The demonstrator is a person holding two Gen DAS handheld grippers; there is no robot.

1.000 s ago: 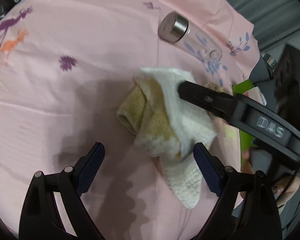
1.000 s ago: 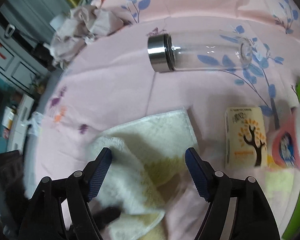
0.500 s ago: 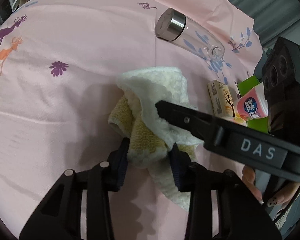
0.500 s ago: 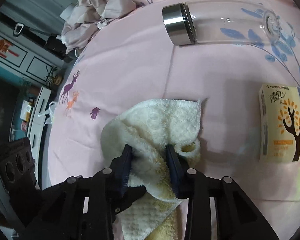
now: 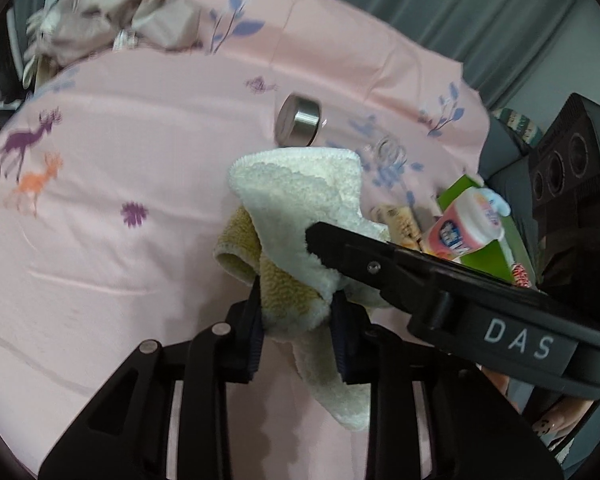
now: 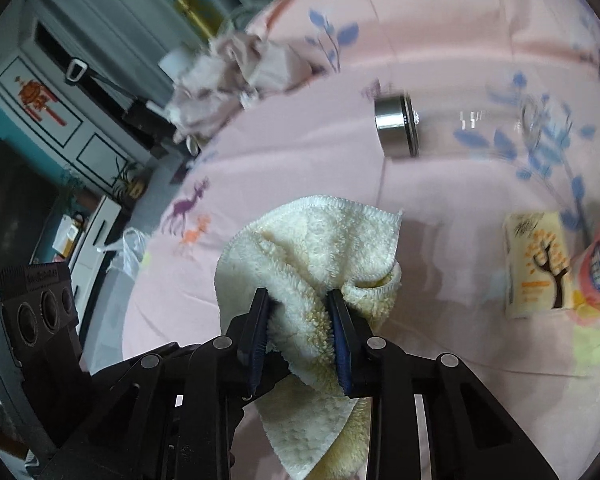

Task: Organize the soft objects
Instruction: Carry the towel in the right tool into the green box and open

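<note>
Both sets of fingers are clamped on the same cream-and-yellow towel, having just been closing with the cloth between them. The left gripper pinches the yellow, looped fold near the towel's lower end. The right gripper bites the white bunched middle, and in the left view it reaches in from the right as a black bar lettered "DAS". The towel is bunched up off the pink bed sheet, its long axis running away from the fingers, with a loose tail hanging below them. The two grips sit almost touching, so I reckon spreading them apart comes next to open the cloth.

Further out lie a clear bottle with a steel cap, a tissue pack printed with a tree, and a pink packet; their writing is too blurred to read. A crumpled garment sits at the far edge.
</note>
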